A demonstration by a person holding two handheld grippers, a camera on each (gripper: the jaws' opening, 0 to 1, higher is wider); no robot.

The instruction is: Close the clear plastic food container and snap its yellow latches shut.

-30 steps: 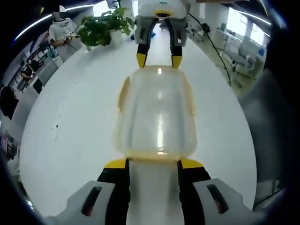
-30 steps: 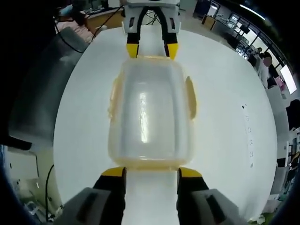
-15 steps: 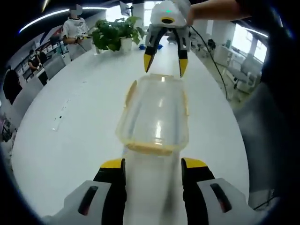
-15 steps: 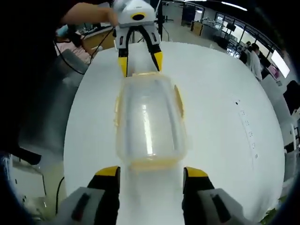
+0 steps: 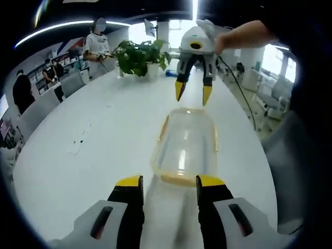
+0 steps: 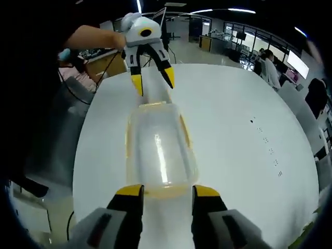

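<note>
Left gripper view looks down at a clear plastic food container [image 5: 185,148] lying on a big white worktop [image 5: 93,150]. Its lid is on, and yellow latches [image 5: 179,179] run along its edges. The left gripper [image 5: 167,182] sits just before the near end of the box, with its two yellow-tipped jaws spread apart and holding nothing. The right gripper [image 5: 193,93] hangs above the far end, held by a person's hand [image 5: 228,40], jaws spread too. A green plant [image 5: 140,56] stands far back on the worktop, and people stand beyond it.

Right gripper view shows the same box [image 6: 160,155] from the other end, between the right gripper [image 6: 166,192] and the left gripper [image 6: 153,80]. Neither one touches the box.
</note>
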